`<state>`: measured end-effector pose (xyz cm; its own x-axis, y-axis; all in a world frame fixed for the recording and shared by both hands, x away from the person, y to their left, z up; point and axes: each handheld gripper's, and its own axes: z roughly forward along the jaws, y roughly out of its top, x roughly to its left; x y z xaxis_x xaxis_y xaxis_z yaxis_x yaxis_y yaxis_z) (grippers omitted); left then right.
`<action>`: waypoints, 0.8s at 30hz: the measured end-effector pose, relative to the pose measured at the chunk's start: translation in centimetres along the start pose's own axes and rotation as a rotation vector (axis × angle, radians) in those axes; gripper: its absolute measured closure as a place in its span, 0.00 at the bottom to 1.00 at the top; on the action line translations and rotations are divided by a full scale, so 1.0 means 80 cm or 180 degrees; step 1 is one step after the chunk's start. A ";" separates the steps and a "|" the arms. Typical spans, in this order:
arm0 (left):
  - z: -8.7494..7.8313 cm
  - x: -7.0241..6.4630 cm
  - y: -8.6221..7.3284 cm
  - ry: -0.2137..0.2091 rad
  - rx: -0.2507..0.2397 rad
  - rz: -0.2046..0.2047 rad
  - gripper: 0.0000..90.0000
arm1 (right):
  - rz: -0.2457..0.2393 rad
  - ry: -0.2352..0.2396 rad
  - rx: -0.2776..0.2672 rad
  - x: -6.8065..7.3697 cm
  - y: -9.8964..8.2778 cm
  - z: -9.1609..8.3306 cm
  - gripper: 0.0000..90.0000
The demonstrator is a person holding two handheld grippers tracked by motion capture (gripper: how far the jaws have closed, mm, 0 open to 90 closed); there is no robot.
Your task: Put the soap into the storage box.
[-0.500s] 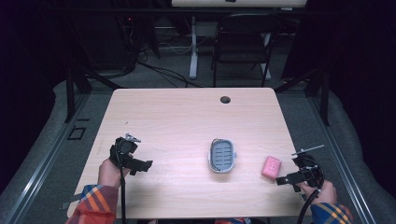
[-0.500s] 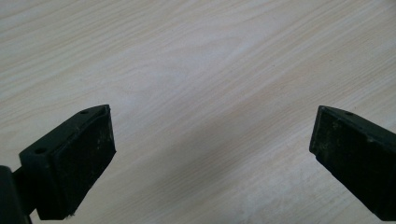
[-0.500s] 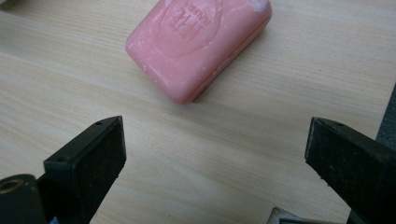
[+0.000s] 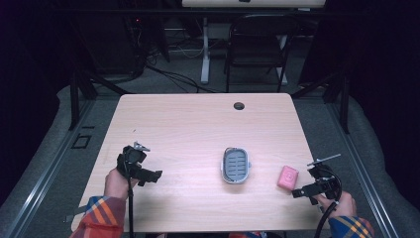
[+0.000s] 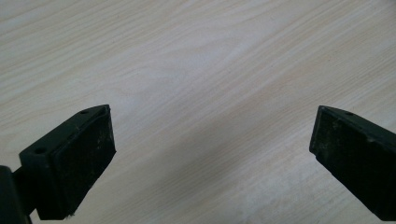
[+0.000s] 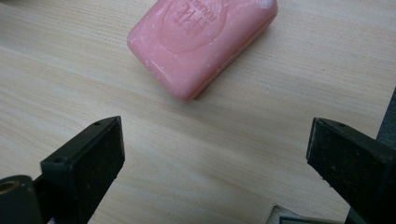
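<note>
Soap [image 4: 288,177] is lying flat on the wooden table [image 4: 198,124], toward the lower right of the high view, a pink bar with rounded corners. In the right gripper view the same bar [image 6: 203,44] is sitting at the top centre of the frame, turned at an angle, with raised lettering on its upper face and pale specks over its surface.

Just below and to the right of the bar in the high view, the right gripper [image 4: 302,191] is resting near the table's lower right corner, held in a hand [image 4: 341,203] coming out of a plaid sleeve [image 4: 351,228]. Its jaws are standing spread wide; in the right gripper view [image 6: 215,158] they are rising at the lower left and lower right with bare wood between them, and the bar is lying beyond their tips, not touching them.

A grey oval soap dish [image 4: 236,165] with a slatted inside is sitting at the lower centre of the high view, to the left of the bar and apart from it.

At the lower left of the high view, the left gripper [image 4: 148,176] is being held by the other hand [image 4: 117,183]. In the left gripper view [image 5: 210,144] its jaws are likewise standing wide apart over bare wood grain, pinching nothing.
</note>
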<state>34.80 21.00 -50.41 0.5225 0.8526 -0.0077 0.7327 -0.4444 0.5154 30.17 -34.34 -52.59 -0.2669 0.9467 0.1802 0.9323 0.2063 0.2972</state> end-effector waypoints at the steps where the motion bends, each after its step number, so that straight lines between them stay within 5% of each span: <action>1: 0.000 0.000 0.000 0.0003 0.0004 0.0002 0.00 | -0.0003 -0.0010 -0.0003 0.001 0.000 0.000 0.04; 4: 0.000 0.000 0.000 0.0009 -0.0006 0.0009 0.00 | -0.0086 -0.0031 0.0085 0.001 0.002 -0.002 0.04; 16: -0.022 0.000 -0.026 0.0167 -0.0116 -0.0065 0.00 | -0.0016 -0.0132 -0.0086 0.012 0.001 -0.004 0.01; 24: -0.044 0.020 -0.061 0.0214 -0.0282 -0.0307 0.00 | 0.0058 -0.0197 -0.0088 0.018 0.008 -0.003 0.00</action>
<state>30.54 25.53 -49.88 0.4189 0.9080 -0.0050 0.7353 -0.3360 0.5886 30.31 -32.90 -51.94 -0.2334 0.9640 0.1276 0.9295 0.1826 0.3204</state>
